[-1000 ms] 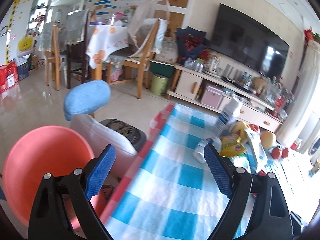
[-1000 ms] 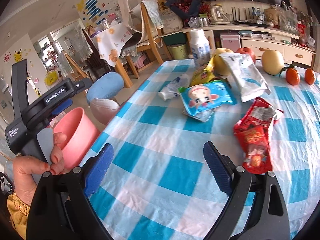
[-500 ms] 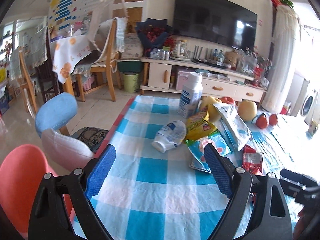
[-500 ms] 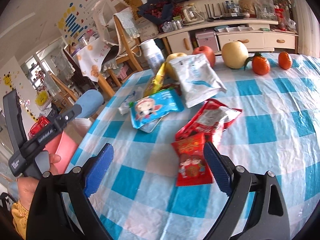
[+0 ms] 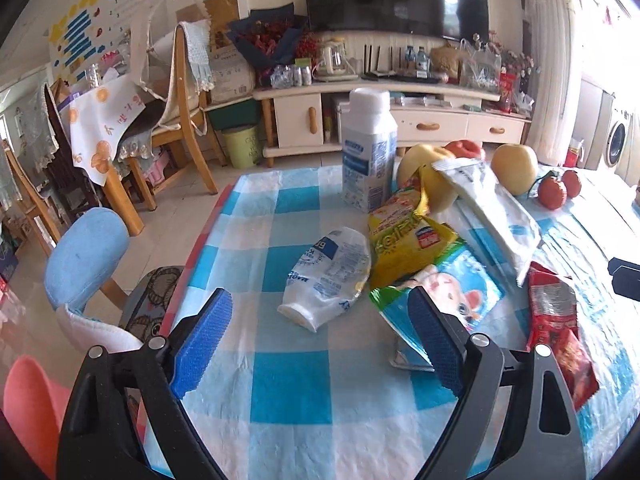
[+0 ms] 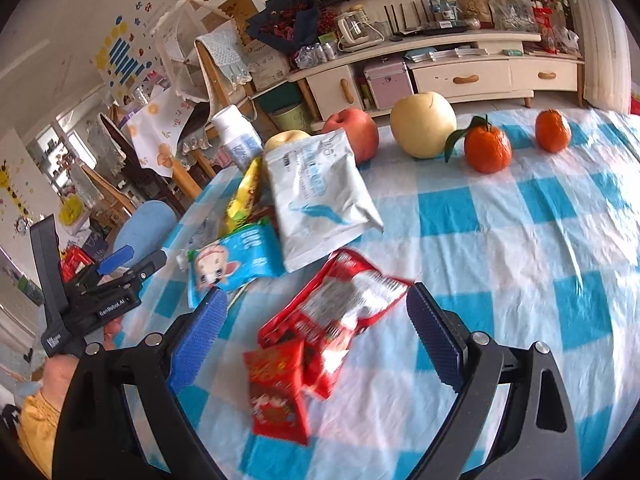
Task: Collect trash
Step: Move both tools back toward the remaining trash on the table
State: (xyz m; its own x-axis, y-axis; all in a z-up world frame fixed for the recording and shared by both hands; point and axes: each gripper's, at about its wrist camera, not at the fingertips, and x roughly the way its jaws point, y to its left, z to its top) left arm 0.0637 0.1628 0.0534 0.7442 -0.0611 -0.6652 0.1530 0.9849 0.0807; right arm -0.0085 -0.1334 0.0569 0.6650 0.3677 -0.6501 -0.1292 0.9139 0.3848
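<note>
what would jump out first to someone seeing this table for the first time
A heap of snack wrappers fills the middle of the blue checked tablecloth: a red packet sits nearest the open right claw, with a silver pouch and a blue cartoon packet behind it. Along the far edge stands fruit, a pale pear beside a leafy orange. The left claw gapes toward a crushed white bottle.

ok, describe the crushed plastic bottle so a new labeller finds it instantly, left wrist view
Start at the blue-and-white checked tablecloth and find the upright white bottle near its far edge. Nearer the camera, left of the yellow snack wrapper, lies the crushed bottle. Unlike the flat wrappers beside it, it is a flattened clear bottle on its side, with blue print and its white neck towards the camera.
</note>
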